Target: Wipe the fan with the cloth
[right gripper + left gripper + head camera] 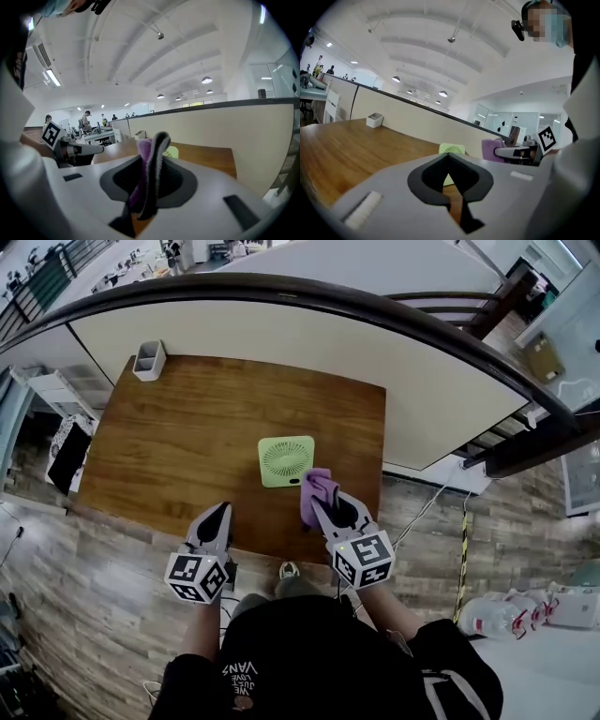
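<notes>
Right gripper (323,502) is pinching the purple cloth (316,491). In the right gripper view the jaws are clamping on a folded bunch of it, and the fabric is sticking up past the fingertips (161,140).

Left gripper (222,509) is sitting with jaws pressed together and nothing between them. The left gripper view is showing the tips meeting and bare wood behind them.

The fan (286,461) is lying flat on the tabletop (187,446), grille up. It's a pale green square with rounded corners, sitting right of centre, closer to the right edge than the left and a bit toward the near edge.

In the head view the cloth is overlapping the fan's near right corner, so I can't tell contact from there. The left gripper view is showing the cloth (490,149) off to the right of the fan (452,149), with a gap between them.

Both grippers are hanging over the near edge of the tabletop. Left is left of the fan and apart from it, and right is just at the fan's near right corner. Both are pointing toward the far edge, marker cubes facing the camera.

A white holder (149,360) is standing at the far left corner, well apart from the fan.

A low cream wall (281,343) with a dark rail on top is running behind the far edge.
</notes>
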### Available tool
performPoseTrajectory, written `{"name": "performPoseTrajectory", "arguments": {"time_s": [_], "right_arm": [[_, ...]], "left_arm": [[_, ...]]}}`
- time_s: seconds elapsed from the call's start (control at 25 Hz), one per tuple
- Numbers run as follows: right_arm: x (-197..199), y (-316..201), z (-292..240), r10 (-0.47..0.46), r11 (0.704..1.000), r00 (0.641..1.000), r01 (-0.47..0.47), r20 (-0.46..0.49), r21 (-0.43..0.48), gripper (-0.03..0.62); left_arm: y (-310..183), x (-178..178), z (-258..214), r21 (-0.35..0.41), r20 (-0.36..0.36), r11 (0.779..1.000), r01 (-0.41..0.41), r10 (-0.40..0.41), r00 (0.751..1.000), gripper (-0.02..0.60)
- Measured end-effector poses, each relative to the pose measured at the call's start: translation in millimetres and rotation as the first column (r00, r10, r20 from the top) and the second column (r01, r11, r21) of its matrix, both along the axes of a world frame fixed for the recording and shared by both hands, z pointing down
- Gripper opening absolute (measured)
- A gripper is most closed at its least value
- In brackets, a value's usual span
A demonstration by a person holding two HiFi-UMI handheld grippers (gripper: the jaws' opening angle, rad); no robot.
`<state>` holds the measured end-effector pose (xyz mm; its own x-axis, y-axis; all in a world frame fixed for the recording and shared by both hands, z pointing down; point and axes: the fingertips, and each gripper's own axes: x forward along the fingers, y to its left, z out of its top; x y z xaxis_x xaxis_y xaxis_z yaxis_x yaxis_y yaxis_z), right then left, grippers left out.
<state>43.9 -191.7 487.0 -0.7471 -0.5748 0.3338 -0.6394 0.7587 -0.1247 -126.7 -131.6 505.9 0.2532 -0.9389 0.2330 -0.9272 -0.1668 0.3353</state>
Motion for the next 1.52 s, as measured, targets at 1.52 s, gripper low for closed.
{"name": "performPoseTrajectory", "arguments": {"time_s": [1.52], "right_arm": [[21.7,312.8,-17.3,0.059,0.998,0.998,-0.059,-0.025,0.021,0.095]], "left_arm": [[323.7,11.5,-29.0,0.059,-0.022,0.997,-0.04,0.041,0.999,0.011]]}}
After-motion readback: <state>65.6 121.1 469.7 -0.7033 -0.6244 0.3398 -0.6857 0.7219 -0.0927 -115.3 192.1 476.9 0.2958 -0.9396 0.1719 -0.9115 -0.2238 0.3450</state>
